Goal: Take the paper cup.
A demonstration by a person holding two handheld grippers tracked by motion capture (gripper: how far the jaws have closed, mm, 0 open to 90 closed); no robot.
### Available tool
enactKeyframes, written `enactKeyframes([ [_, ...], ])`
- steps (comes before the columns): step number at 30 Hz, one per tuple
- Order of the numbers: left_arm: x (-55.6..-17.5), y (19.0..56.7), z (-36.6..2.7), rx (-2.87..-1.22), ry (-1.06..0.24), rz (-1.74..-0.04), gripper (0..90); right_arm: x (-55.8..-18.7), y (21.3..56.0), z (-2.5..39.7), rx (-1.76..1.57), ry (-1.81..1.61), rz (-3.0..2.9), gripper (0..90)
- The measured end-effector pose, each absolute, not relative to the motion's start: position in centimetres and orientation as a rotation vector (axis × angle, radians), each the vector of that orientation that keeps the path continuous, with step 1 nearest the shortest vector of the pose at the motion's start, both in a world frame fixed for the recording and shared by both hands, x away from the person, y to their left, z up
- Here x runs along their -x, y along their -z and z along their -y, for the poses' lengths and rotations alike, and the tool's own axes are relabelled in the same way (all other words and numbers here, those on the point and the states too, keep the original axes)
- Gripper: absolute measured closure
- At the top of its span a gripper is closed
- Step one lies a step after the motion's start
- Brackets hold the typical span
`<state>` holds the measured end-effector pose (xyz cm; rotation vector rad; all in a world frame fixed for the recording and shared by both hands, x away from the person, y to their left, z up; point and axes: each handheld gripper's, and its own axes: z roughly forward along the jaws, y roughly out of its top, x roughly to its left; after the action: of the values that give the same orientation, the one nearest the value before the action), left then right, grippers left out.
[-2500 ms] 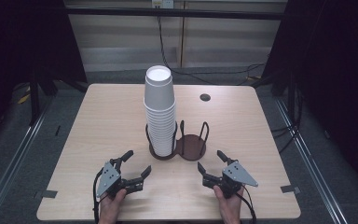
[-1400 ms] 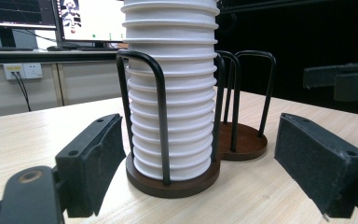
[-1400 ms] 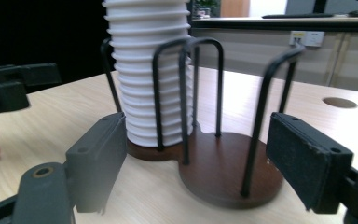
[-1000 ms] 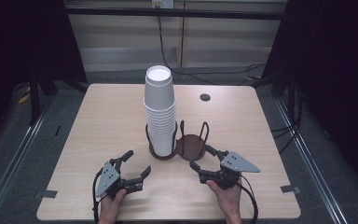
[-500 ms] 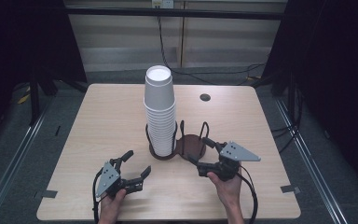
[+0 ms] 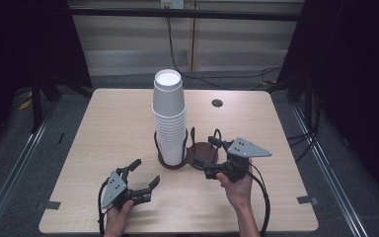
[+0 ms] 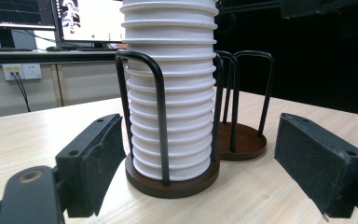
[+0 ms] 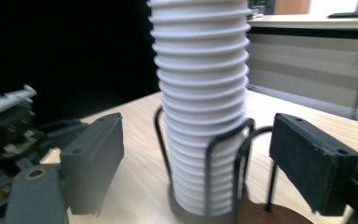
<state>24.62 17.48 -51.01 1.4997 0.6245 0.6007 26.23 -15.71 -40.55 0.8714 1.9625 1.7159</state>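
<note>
- While the right gripper (image 6: 208, 158) gapes beside the holder (image 6: 203, 154), the cup stack (image 6: 169, 118) stands upright mid-table (image 6: 103, 128); bare wood surrounds the open left gripper (image 6: 144, 174).
- Left gripper view: stack (image 7: 170, 88) vertical.
- Right gripper view: jaws wide, stack (image 8: 200, 107) between.

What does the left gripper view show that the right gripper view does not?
Left gripper view alone: two monitors, a wall socket, and the empty holder's brown base. Right gripper view alone: the other hand-held gripper at the far left edge. Both share the stack of white cups in its wire holder on the wooden table, framed by open black jaws.
</note>
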Motion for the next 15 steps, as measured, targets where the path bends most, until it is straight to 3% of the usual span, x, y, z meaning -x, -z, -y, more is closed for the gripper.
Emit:
enactKeyframes([
  [15,-24.6,51.0,-17.4,-1.495,-0.591,-0.627,15.6,-28.7,36.4,14.9,-0.783,-1.689,-2.088,17.0],
])
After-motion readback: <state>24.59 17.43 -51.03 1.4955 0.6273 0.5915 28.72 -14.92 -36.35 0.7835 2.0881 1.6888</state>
